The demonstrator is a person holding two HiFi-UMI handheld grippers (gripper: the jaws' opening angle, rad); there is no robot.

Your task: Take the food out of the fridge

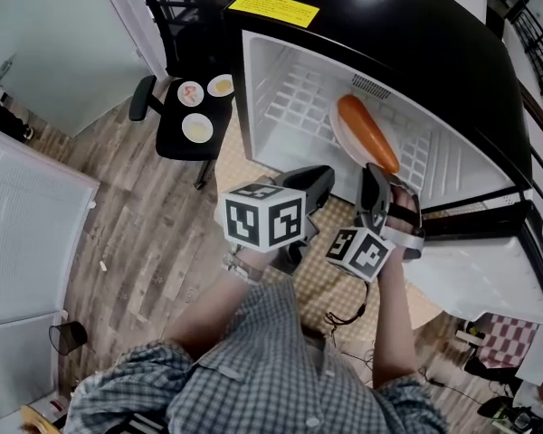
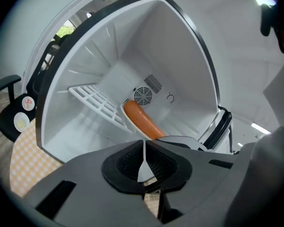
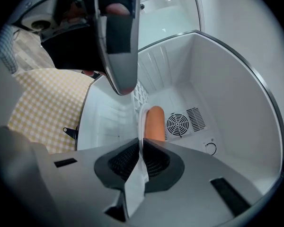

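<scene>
Head view: the open fridge (image 1: 281, 70) holds a white plate (image 1: 338, 130) on its shelf (image 1: 294, 98), bearing a smooth orange sausage (image 1: 369, 134).

Left gripper view: the left gripper (image 2: 144, 148) is closed and empty, with the sausage (image 2: 142, 119) ahead.

Right gripper view: the right gripper (image 3: 141, 148) is also closed on nothing, near the plate (image 3: 143, 117).

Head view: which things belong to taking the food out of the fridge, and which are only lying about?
Job: fridge, sausage, plate under it, left gripper and right gripper, both shut and empty.
Lying about: chair, three dishes on it, bin.
</scene>
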